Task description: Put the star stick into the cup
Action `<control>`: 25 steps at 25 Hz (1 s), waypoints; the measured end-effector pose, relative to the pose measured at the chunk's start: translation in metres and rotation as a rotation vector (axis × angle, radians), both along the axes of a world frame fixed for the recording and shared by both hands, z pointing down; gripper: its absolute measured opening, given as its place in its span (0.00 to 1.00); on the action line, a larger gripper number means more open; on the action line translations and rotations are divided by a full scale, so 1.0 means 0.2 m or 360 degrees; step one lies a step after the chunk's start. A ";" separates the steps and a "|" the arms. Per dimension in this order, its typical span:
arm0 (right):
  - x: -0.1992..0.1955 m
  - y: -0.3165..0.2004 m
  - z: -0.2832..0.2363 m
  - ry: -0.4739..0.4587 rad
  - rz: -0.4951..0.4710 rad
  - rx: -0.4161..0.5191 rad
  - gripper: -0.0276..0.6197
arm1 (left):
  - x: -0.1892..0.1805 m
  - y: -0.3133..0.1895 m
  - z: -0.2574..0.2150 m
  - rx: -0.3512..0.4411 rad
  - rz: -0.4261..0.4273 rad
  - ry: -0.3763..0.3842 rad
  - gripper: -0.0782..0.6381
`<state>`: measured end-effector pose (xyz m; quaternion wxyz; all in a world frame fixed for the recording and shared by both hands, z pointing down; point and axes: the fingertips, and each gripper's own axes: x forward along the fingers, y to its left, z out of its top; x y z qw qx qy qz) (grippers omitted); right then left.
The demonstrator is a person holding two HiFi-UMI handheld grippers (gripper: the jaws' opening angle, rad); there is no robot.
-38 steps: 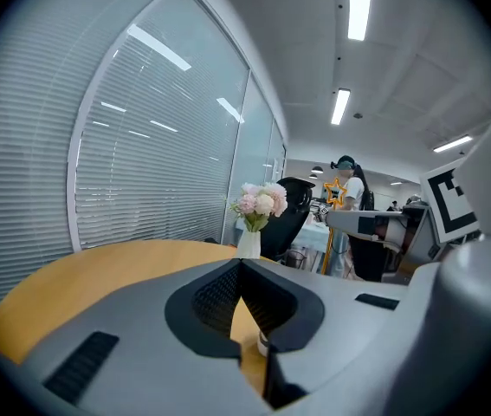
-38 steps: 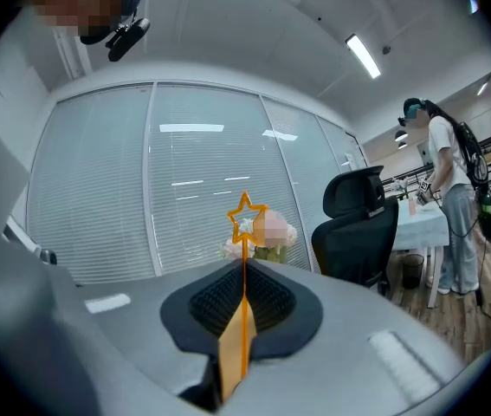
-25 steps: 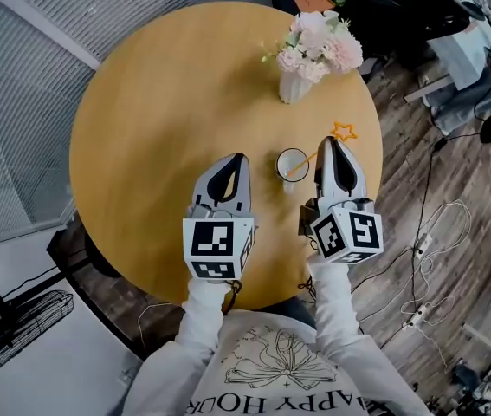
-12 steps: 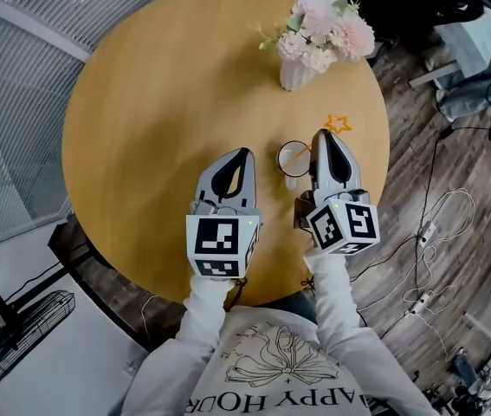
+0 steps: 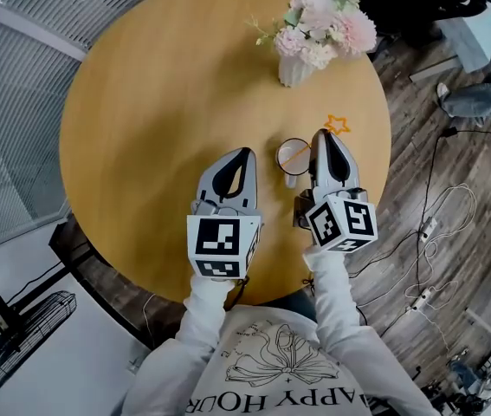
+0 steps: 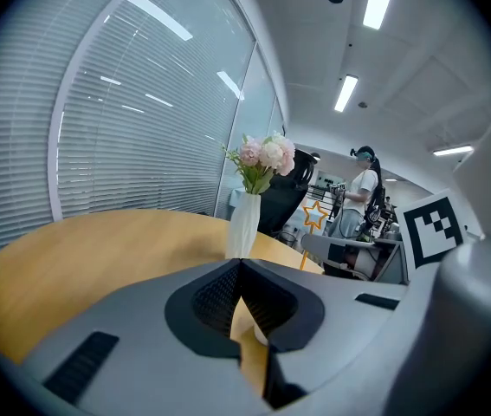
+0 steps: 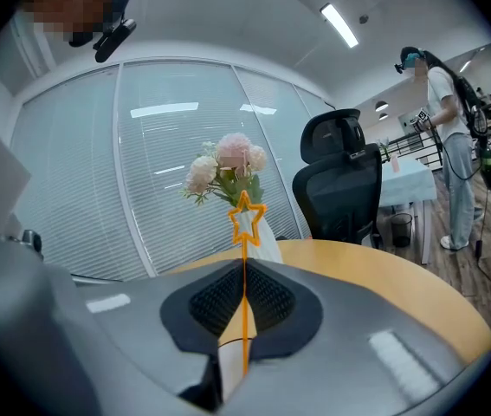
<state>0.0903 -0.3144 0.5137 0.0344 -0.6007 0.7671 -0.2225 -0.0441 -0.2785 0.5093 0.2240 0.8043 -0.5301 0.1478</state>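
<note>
Right gripper view: my right claw point(image 7: 243, 271) is clamped on the star stick point(image 7: 245, 251), star upward. Head view shows its lower end tilted into the cup point(image 5: 298, 165) on the table point(image 5: 158, 102), so I judge letting go leaves it inside. Left claw point(image 5: 242, 156) rests closed, empty, nearby.

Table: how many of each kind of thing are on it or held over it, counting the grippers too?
Vase of flowers: 1
Cup: 1
Star stick: 1
Grippers: 2, the left gripper and the right gripper
Total: 5
</note>
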 end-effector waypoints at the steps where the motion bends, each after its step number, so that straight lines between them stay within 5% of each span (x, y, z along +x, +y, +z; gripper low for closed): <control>1: 0.00 0.00 0.01 0.0002 0.0002 -0.0006 0.07 | 0.01 0.00 0.00 -0.0003 0.0004 0.0001 0.12; 25: 0.22 0.04 0.13 0.0050 0.0216 -0.0147 0.10 | 0.10 0.04 0.02 -0.0011 0.0053 0.0013 0.12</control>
